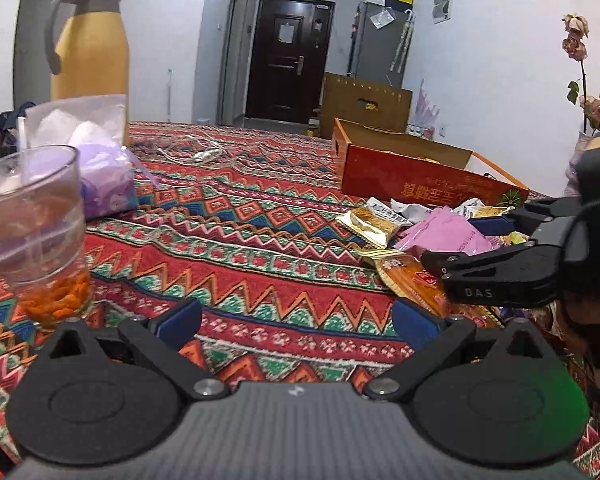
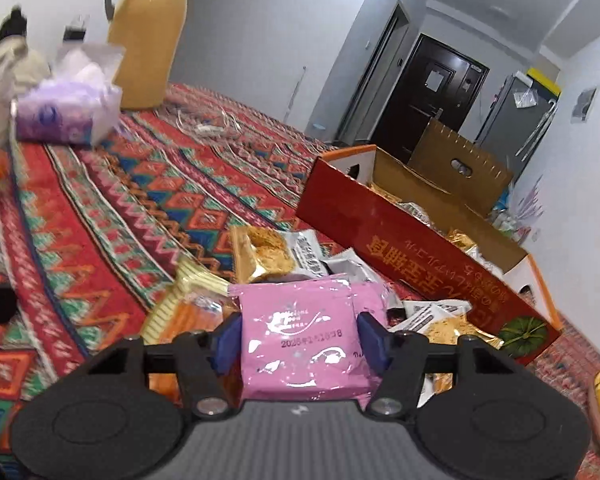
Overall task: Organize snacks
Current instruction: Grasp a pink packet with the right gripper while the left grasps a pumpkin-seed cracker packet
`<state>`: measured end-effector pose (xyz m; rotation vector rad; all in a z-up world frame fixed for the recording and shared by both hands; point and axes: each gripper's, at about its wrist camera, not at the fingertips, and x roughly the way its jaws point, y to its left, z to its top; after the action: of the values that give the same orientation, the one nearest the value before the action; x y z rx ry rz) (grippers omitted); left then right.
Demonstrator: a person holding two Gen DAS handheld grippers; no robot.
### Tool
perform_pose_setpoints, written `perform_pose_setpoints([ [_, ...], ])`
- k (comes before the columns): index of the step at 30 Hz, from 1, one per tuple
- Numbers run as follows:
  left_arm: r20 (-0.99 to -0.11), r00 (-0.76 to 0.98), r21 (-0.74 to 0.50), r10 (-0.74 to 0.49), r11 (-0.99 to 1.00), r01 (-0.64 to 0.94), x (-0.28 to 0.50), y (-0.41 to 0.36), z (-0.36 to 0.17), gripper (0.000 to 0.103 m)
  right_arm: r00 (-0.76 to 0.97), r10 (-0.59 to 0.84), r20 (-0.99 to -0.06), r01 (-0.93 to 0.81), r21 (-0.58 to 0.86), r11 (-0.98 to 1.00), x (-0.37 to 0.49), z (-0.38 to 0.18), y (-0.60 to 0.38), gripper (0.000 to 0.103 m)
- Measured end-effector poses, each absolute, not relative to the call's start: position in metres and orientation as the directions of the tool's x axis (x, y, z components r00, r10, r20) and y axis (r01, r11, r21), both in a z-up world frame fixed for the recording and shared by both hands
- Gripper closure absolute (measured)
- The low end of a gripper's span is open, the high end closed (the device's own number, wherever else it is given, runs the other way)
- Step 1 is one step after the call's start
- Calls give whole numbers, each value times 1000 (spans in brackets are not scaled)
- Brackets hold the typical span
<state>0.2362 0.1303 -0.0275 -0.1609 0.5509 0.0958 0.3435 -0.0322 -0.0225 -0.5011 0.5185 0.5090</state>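
A pile of snack packets lies on the patterned cloth in front of a red cardboard box (image 2: pixel 420 248). My right gripper (image 2: pixel 300 338) has its blue pads on both sides of a pink packet (image 2: pixel 304 340) and grips it at the pile. Gold packets (image 2: pixel 260 256) and an orange packet (image 2: pixel 188 320) lie around it. My left gripper (image 1: pixel 296 320) is open and empty over bare cloth, left of the pile. In the left wrist view the right gripper (image 1: pixel 472 240) reaches into the pile beside the pink packet (image 1: pixel 448 236) and the red box (image 1: pixel 420 184).
A glass with orange bits and a straw (image 1: pixel 36 240) stands close at my left. A purple tissue pack (image 1: pixel 108 184) and a yellow jug (image 1: pixel 92 48) stand behind it. White cables (image 1: pixel 196 152) lie mid-table. The box holds more packets (image 2: pixel 460 240).
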Motion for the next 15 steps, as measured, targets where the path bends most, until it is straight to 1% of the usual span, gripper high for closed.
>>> perform_pose_setpoints([
  [4, -534, 845, -91, 12, 993, -72, 255, 120, -29, 0, 775, 353, -525, -543, -267, 796, 325, -2, -59, 42],
  [6, -532, 846, -59, -18, 998, -16, 271, 113, -24, 0, 778, 366, -510, -526, -211, 824, 320, 10, -83, 42],
  [8, -525, 843, -94, -117, 992, 79, 292, 110, -19, 0, 787, 363, -499, -503, -178, 845, 321, 17, -104, 42],
  [9, -541, 823, -120, -171, 985, 126, 307, 110, -18, 1, 795, 353, -494, -486, -171, 857, 322, 19, -116, 42],
  [10, -566, 802, -121, -191, 981, 148, 326, 108, -17, 6, 802, 341, -490, -471, -169, 866, 322, 21, -125, 42],
  [11, -573, 799, -104, -184, 983, 152, 338, 105, -15, 14, 810, 330, -485, -458, -170, 873, 323, 22, -134, 42],
  [13, -559, 808, -45, -189, 979, 198, 365, 98, -13, 19, 819, 316, -479, -437, -163, 885, 323, 22, -151, 42],
  [14, -561, 806, -16, -187, 976, 215, 381, 94, -14, 22, 820, 316, -478, -432, -155, 888, 322, 23, -159, 42],
  [15, -571, 802, -1, -179, 976, 217, 392, 92, -17, 23, 820, 316, -476, -428, -144, 892, 322, 23, -168, 42],
])
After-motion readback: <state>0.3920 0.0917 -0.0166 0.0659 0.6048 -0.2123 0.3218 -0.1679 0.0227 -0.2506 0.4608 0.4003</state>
